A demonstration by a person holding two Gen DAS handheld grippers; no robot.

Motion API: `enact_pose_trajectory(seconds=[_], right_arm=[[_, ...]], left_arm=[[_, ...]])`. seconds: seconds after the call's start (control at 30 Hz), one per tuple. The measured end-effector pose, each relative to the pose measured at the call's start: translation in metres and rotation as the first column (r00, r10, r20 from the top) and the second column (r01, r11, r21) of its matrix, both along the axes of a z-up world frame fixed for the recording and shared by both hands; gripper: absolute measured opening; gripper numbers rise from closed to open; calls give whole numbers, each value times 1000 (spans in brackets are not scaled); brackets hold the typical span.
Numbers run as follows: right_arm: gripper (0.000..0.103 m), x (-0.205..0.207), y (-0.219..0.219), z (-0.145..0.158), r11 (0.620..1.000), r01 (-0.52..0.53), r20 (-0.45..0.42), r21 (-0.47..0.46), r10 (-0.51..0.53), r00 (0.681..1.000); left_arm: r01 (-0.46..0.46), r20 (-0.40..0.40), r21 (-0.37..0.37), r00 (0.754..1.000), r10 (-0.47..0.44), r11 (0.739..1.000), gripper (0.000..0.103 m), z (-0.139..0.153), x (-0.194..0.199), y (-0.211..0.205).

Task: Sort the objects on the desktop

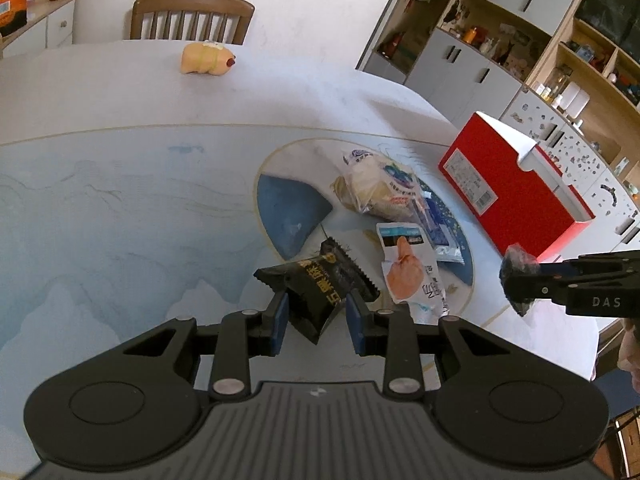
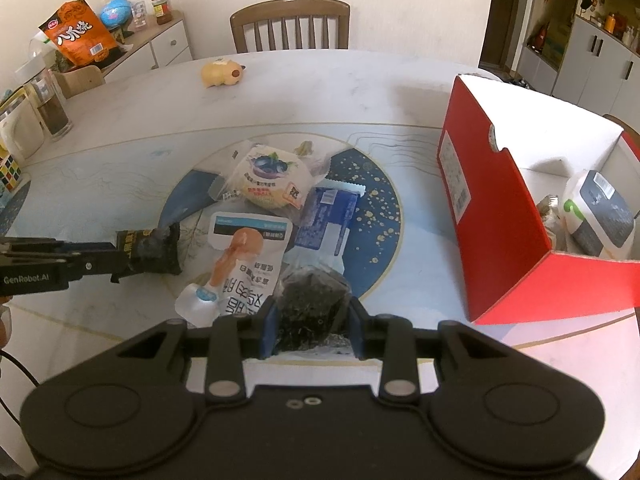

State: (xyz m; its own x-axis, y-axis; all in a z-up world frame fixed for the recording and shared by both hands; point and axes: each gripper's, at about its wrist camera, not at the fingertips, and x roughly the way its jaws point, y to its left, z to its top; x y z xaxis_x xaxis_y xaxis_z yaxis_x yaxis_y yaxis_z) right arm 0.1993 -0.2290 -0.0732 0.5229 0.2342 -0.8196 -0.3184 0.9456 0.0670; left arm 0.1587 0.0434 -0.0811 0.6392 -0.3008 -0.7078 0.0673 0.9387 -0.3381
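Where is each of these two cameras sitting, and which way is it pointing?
Left wrist: rides the left gripper, looking down over the table; it clamps a black snack packet.
Right wrist: rides the right gripper, aimed at the snack pile, red box alongside; it clamps a dark crinkly packet.
Shared: table, box, chair, yellow toy, and each other's gripper.

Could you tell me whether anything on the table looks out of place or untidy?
Yes: snack packets lie heaped, overlapping at odd angles on the table, and a yellow plush toy lies alone near the far edge.
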Motion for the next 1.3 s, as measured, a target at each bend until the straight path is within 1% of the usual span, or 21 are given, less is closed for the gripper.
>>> enact_pose_trajectory(seconds=[0.07, 0.1, 0.13, 0.2, 0.27, 0.3, 0.47, 0.67, 0.87, 0.9, 0.93, 1.0, 1.1, 1.2, 1.23, 1.27, 1.3], right_arm=[[34, -1, -1, -1, 1000, 0, -2, 3, 0, 1000], [34, -2, -2, -1, 1000, 1, -3, 3, -1, 1000], [34, -2, -2, -1, 1000, 1, -4, 4, -1, 1000], [34, -2, -3, -1, 1000, 3, -4, 5, -3, 1000], [34, -2, -4, -1, 1000, 3, -4, 5, -3, 1000], [34, -2, -5, -1, 1000, 4, -3, 5, -4, 1000], [34, -3, -7, -3, 1000, 8, -8, 1, -8, 1000], [34, -3, -9, -7, 1000, 12, -18, -1, -12, 1000], [34, -3, -13, -9, 1000, 19, -22, -4, -19, 1000], [34, -3, -14, -9, 1000, 19, -21, -3, -19, 1000], [34, -2, -14, -9, 1000, 19, -21, -2, -19, 1000], [34, -2, -15, -8, 1000, 19, -19, -2, -19, 1000], [34, -1, -16, -7, 1000, 18, -16, 0, -18, 1000], [34, -1, -17, -5, 1000, 17, -12, 2, -17, 1000], [34, -1, -18, -5, 1000, 17, -10, 3, -17, 1000], [34, -1, -18, -4, 1000, 17, -8, 4, -17, 1000], [34, 0, -19, -3, 1000, 18, -5, 5, -18, 1000]], left_arm=[[-7, -5, 0, 1000, 7, 1000, 31, -1, 0, 0], [-13, -7, 3, 1000, 13, 1000, 37, 0, 1, 0], [-17, -7, 5, 1000, 17, 1000, 58, 0, 0, 0], [-24, 8, 1, 1000, 24, 1000, 82, 2, 0, 0], [-12, 26, -15, 1000, 12, 1000, 82, 5, 1, 0], [-5, 26, -10, 1000, 5, 1000, 82, 5, 4, -2], [-4, -6, 39, 1000, 4, 999, 82, -4, 22, -11], [-16, -6, 95, 1000, 16, 995, 82, -15, 33, -22], [-3, 13, 137, 1000, 1, 991, 81, -16, 34, -28], [-2, 14, 142, 1000, 0, 990, 76, -16, 33, -29], [1, 13, 137, 1000, -3, 991, 74, -15, 33, -30], [5, 11, 123, 1000, -6, 992, 72, -15, 33, -30], [7, 16, 125, 1000, -9, 992, 68, -13, 31, -32], [13, 16, 110, 1000, -15, 994, 67, -11, 30, -33], [14, 18, 108, 1000, -16, 994, 55, -10, 29, -33], [13, 21, 104, 1000, -16, 995, 53, -9, 28, -33], [15, 20, 90, 1000, -17, 996, 52, -7, 28, -32]])
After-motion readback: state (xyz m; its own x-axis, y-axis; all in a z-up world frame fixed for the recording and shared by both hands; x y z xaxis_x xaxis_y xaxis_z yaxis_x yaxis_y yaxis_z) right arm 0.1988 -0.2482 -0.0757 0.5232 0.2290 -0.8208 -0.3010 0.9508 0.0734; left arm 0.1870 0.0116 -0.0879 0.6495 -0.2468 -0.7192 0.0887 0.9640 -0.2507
